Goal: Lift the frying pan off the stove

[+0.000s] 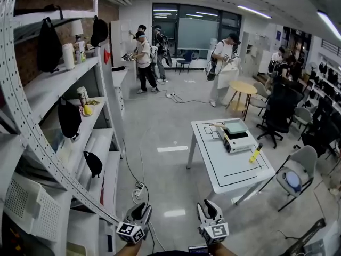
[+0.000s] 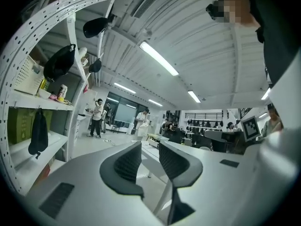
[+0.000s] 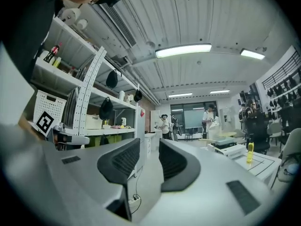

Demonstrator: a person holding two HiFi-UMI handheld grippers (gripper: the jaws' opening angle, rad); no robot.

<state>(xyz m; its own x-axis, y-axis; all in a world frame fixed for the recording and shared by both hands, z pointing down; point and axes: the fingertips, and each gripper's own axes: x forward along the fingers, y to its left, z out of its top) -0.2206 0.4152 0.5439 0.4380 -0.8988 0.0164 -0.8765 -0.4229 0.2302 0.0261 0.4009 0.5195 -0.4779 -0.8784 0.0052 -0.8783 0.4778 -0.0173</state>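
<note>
Left gripper (image 1: 141,211): jaws spread, nothing between them; we hold it level at the bottom of the head view.
Right gripper (image 1: 209,209): jaws likewise apart and empty, beside the left.
Frying pan (image 1: 236,127): pale green, squarish, on the white stove (image 1: 238,142) atop the white table (image 1: 224,172), well apart from both grippers.
Handle (image 1: 217,125): light-coloured, jutting left off the stove.
Handling, our judgement: rigid, probably light, weighted toward the pan body; rim likely slippery.
Hold: we favour the handle, close to the body.
Neighbour: yellow bottle (image 1: 256,153), near the stove.
</note>
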